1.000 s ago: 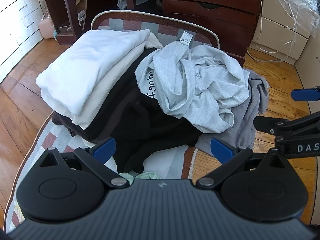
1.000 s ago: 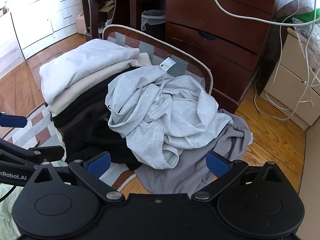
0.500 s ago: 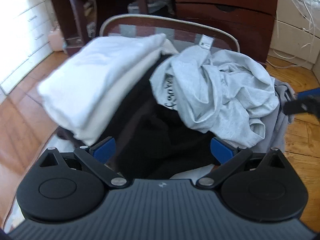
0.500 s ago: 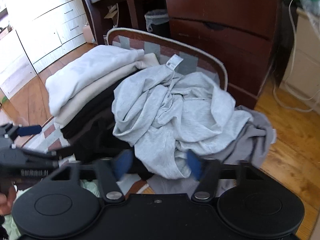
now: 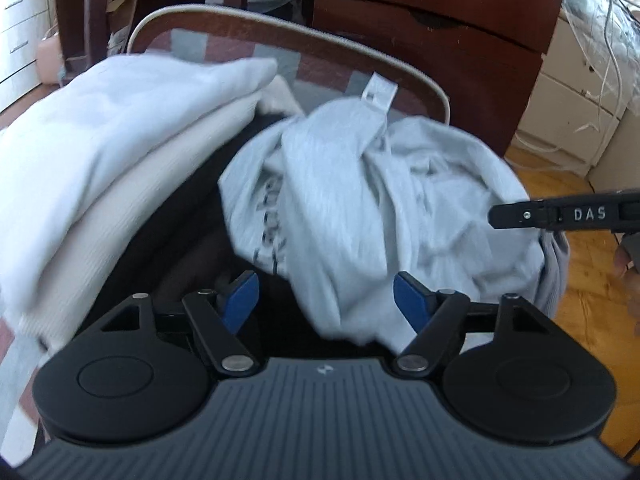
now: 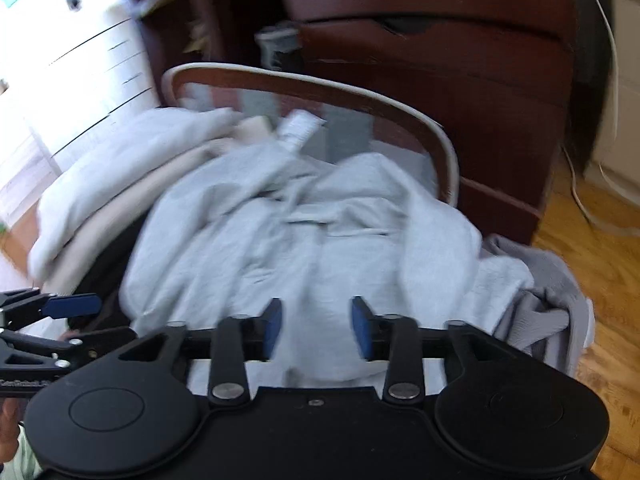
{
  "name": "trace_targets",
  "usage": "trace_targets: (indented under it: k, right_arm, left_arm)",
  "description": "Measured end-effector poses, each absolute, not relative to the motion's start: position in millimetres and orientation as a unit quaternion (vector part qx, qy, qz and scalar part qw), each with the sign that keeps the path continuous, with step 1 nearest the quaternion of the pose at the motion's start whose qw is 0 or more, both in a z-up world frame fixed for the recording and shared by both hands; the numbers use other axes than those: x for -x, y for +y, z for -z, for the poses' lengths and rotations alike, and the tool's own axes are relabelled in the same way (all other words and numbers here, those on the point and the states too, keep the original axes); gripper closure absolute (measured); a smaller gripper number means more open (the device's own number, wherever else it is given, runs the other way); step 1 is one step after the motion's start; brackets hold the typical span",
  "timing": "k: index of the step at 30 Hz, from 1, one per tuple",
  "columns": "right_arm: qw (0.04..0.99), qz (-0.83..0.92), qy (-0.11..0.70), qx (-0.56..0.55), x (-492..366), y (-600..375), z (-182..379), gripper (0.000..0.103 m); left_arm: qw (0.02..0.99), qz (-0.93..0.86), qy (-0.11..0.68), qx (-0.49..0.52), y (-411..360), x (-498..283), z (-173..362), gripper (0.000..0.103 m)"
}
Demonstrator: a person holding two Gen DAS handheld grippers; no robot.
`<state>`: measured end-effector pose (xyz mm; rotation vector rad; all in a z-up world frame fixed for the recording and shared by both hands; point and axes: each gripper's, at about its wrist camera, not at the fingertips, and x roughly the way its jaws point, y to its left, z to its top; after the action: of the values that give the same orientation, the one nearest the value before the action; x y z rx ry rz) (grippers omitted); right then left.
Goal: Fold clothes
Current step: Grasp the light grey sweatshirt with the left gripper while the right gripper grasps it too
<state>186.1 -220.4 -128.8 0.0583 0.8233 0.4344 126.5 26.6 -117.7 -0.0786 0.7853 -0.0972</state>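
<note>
I see the crumpled light-grey cotton garment (image 5: 360, 208) directly ahead of both tools; my left gripper (image 5: 326, 294) stands wide, fabric between its blue pads; my right gripper (image 6: 317, 326) stands narrow over the same cloth, grip uncertain.

Bedroom-type space. Dark red-brown wooden dresser (image 5: 432, 28) straight ahead, drawers shut. White drawer unit (image 6: 88, 80) far left, brightly lit and blown out. Cream cabinet (image 5: 568, 92) on the right with loose white cables (image 5: 608, 28) draped over it. Orange-toned wood plank floor (image 5: 584, 280). Patterned rug with pale piped edge (image 5: 304, 32) curls up against the dresser.
</note>
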Motion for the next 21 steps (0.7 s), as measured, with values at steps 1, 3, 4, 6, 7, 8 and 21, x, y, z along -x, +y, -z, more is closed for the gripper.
trace_targets:
  k: [1, 3, 4, 6, 7, 8, 21]
  right_arm:
    - [0.895, -0.198, 0.397, -0.034, -194.4, -225.3, 130.7, 0.054]
    - [0.899, -0.176, 0.398, -0.046, -210.9, -235.2, 134.3, 0.046]
    - [0.901, -0.165, 0.398, -0.052, -219.2, -240.1, 136.1, 0.037]
    - [0.904, -0.142, 0.398, -0.064, -235.7, -250.0, 139.8, 0.03]
    - [0.905, -0.131, 0.398, -0.07, -244.0, -254.9, 141.6, 0.03]
    - [0.907, -0.119, 0.398, -0.076, -252.3, -259.8, 143.5, 0.028]
    - [0.812, -0.328, 0.421, -0.235, -196.1, -218.1, 181.9, 0.089]
  left_arm:
    - [0.922, 0.048, 0.381, 0.04, 27.2, -133.6, 119.3, 0.029]
    - [0.923, 0.051, 0.379, 0.046, 29.0, -147.5, 123.2, 0.029]
    - [0.921, 0.054, 0.383, 0.055, 31.4, -153.4, 127.0, 0.029]
    - [0.916, 0.06, 0.39, 0.074, 36.2, -164.7, 135.3, 0.028]
    - [0.913, 0.06, 0.395, 0.084, 38.5, -168.8, 140.4, 0.026]
    - [0.91, 0.06, 0.398, 0.093, 40.4, -171.6, 145.4, 0.021]
    - [0.875, 0.117, 0.391, 0.259, 72.6, -127.1, 186.8, 0.083]
